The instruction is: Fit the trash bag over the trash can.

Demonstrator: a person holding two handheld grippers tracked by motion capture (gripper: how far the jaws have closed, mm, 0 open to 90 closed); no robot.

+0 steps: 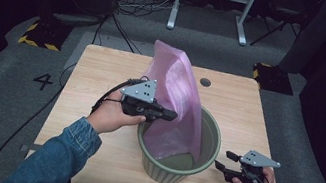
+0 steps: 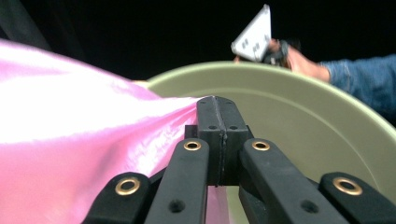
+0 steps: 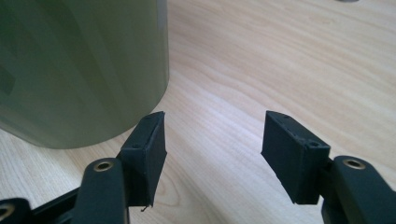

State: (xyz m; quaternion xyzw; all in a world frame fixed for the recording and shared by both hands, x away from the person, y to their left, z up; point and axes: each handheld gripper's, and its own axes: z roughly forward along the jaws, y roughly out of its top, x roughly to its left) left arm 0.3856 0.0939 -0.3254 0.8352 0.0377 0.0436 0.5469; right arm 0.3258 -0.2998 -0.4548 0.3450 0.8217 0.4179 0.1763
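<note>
At table centre-left, left tool clamped shut on pink bag, feeding it into green bin (bag half inside, rest standing above rim). Lining step under way, likely. Next: spreading bag mouth over rim, probably needing second grip. Rightward, right tool jaws apart, empty, just beside bin wall.

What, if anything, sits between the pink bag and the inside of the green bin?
Nothing visible does. The left gripper is shut on the pink bag, whose lower end already hangs inside the green bin. The bin's mouth is open. The right gripper is open beside the bin, over the table.
</note>
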